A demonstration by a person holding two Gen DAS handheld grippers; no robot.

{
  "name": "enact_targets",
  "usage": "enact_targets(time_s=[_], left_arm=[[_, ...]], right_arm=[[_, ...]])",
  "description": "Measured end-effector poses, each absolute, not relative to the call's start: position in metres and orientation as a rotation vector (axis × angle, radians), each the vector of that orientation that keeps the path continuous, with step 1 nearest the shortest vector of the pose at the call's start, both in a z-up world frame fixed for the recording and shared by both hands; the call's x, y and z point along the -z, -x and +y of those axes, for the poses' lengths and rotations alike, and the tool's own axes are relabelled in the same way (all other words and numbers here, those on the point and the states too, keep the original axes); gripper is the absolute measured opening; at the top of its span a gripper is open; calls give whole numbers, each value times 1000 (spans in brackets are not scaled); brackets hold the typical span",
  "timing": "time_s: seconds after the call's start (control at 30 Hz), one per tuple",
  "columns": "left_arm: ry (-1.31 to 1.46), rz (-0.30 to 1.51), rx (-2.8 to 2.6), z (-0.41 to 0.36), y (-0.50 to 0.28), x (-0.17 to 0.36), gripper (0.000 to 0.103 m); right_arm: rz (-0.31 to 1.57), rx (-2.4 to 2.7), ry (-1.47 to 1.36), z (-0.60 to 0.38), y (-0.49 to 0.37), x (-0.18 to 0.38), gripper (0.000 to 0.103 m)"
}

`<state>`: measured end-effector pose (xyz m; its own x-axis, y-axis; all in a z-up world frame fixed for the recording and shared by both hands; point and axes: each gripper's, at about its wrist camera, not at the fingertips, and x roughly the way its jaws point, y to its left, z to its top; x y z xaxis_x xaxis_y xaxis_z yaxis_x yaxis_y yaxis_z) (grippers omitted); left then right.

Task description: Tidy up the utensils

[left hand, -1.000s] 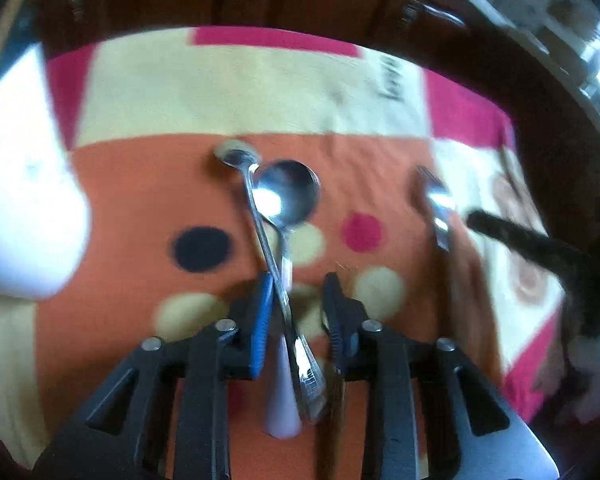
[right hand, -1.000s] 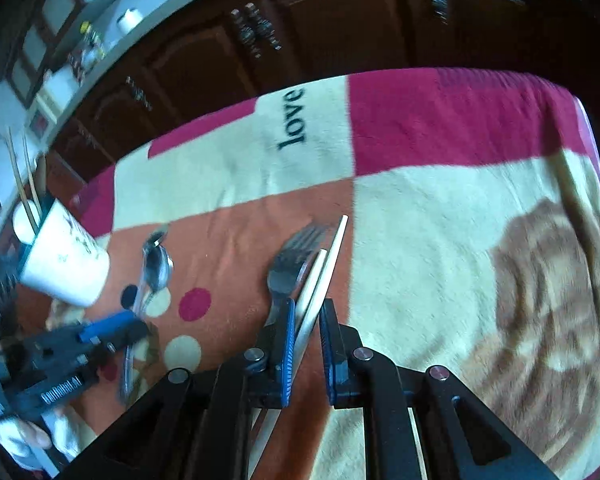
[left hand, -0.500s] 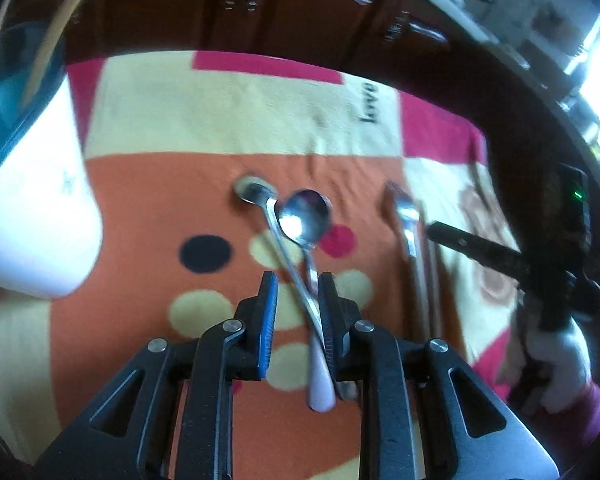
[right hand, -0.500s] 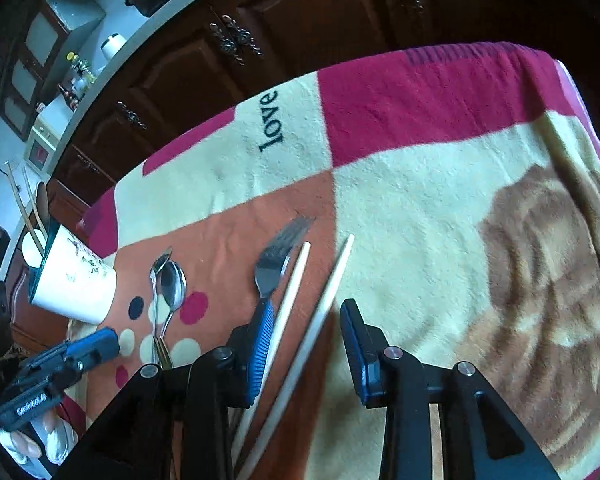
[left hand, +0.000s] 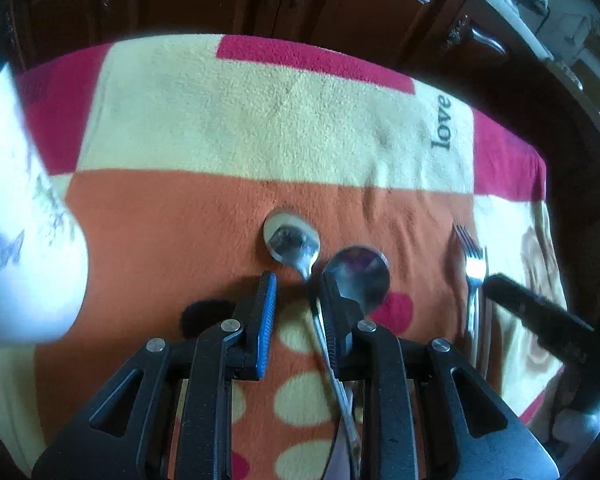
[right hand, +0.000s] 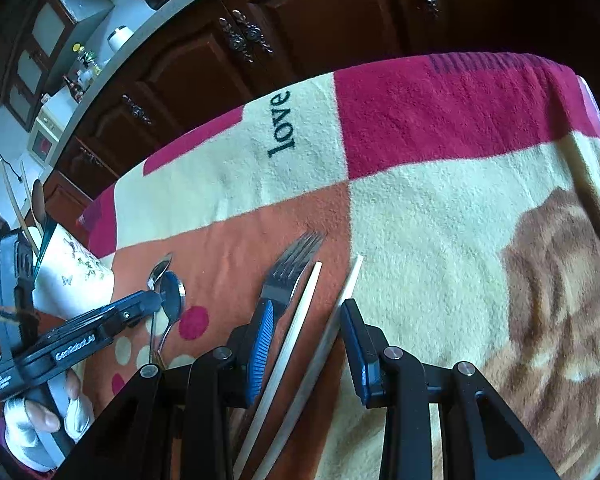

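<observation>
Right gripper (right hand: 306,338) stands apart, straddling two chopsticks (right hand: 296,332) beside the fork (right hand: 290,276), likely to pair them. Left gripper (left hand: 296,308), slightly apart, straddles a spoon (left hand: 296,246) handle, unclamped.

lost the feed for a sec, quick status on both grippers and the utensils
Left gripper open over two spoons. Right gripper open, two chopsticks lying loose between its jaws, fork beside them. Nothing in the way.

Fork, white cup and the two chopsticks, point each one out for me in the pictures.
fork (right hand: 286,276), right wrist view, on its dark tines.
white cup (left hand: 24,256), left wrist view, on its printed side wall.
chopsticks (right hand: 296,328), right wrist view, on the left stick's shaft, between the gripper's fingers.
</observation>
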<state>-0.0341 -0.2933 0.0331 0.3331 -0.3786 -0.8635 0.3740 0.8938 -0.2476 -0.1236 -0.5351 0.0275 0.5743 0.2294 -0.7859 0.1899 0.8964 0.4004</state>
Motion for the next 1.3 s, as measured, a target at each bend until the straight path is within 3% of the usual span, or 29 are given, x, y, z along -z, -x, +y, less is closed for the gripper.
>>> enact_targets(time_s=[0.17,0.23,0.43,0.87,1.1,1.27,1.3], left_arm=[[27,1134,516,-301,28,-32,20],[40,1135,543,-302,30,-32,6],[80,1115,597,-287,38,-41,1],[91,1129,585,-276,44,-43,1],[106,1157,555,-282,33,-30,18],[120,1149,550,-288,26,-29,17],[129,1144,548,-288,25,-29,14]], right_arm=[[944,-30,-511,-541,118,-21,30],[925,-40,-546,-542,119,-21,17],[924,-24,-553,-542,129,-23,14],[946,-50,-501,-523,123,-30,20],[975,-47,-452,-510,104,-25,22],[960,-81,-460,-506,94,-18,20],[954,-82,-447,-505,94,-18,13]])
